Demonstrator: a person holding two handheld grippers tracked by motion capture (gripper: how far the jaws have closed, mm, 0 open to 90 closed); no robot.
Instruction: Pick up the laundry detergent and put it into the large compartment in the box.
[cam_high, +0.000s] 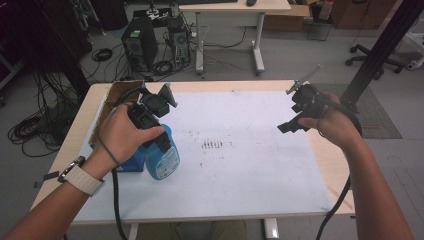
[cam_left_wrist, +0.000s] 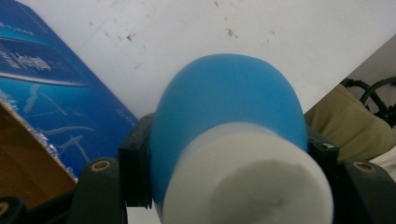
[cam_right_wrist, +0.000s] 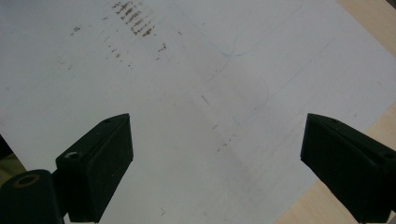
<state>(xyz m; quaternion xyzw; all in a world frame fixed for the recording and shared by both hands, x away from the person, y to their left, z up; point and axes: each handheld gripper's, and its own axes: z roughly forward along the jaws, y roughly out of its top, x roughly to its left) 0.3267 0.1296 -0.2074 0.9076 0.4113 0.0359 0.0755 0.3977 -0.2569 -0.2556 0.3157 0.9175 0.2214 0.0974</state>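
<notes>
Your left gripper (cam_high: 159, 131) is clamped tight round the blue plastic bottle with the white cap (cam_high: 163, 154), holding it above the white sheet's (cam_high: 240, 165) left part with its long axis sloping toward you, while your right gripper (cam_high: 292, 122), jaws spread wide and empty, waits well apart.

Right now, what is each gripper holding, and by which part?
The left gripper clamps the blue bottle at its neck; the right gripper holds nothing.

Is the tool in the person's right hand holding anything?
No, the right tool has its black jaws wide apart, with just the marked white sheet showing between them.
</notes>
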